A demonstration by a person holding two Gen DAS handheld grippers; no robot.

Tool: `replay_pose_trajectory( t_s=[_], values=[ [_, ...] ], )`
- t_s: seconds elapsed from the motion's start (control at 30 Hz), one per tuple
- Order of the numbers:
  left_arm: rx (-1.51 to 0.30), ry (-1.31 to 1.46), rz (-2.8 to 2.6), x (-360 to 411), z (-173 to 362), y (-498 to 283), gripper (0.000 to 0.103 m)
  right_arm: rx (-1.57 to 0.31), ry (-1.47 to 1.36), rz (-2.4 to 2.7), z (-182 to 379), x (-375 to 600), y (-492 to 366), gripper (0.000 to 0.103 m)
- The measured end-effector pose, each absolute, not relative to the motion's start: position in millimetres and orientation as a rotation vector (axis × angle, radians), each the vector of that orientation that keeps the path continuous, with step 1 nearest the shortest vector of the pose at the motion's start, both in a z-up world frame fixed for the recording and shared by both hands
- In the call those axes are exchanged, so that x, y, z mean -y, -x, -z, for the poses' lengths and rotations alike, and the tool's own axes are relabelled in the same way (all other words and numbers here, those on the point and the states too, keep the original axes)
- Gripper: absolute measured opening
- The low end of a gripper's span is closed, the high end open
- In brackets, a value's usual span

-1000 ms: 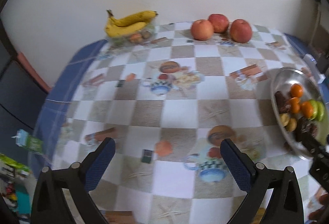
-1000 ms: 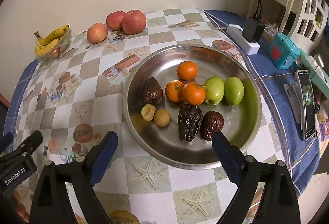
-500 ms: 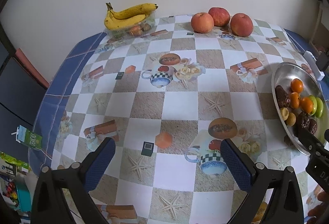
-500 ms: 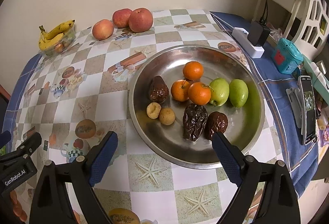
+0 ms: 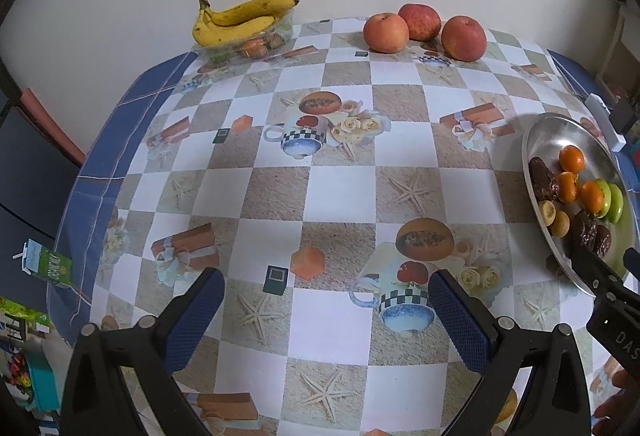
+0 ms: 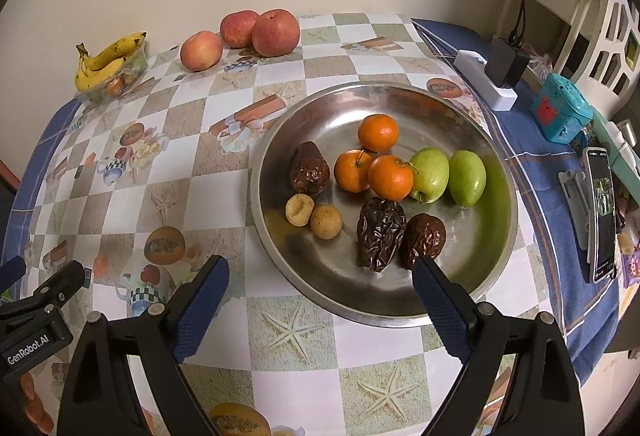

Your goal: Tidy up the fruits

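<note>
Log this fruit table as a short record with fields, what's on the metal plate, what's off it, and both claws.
plate: metal plate, right side of table
on plate: three oranges, two green fruits, three dark wrinkled fruits, two small tan fruits
off plate: three apples; bananas on clear tub
left claw: open, empty
right claw: open, empty, at plate's near rim

Centre of tablecloth (image 5: 336,191) bare; wide passage between bananas (image 5: 240,19), apples (image 5: 424,31) at far wall edge and near edge. Metal plate (image 6: 496,236) occupies right side; tangerines (image 6: 372,159), green fruits (image 6: 448,171), dates (image 6: 380,232) crowd its middle, bare metal at far and right-hand rim. Power strip (image 6: 484,79), phone (image 6: 602,211) block right margin beyond plate.
</note>
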State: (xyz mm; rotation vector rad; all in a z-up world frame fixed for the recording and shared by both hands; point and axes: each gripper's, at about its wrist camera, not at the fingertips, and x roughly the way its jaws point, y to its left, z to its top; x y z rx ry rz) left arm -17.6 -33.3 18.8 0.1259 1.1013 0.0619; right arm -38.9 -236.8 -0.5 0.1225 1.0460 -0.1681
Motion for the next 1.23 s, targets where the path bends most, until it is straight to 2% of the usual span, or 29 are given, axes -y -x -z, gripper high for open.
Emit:
replay_pose_trajectory(
  t_s=[1.23],
  values=[
    [-1.123,-0.118,-0.054,32.4,-15.1,17.8,0.103,-1.078,-0.111,0.170,7.1,237.1,36.9,0.093]
  ],
)
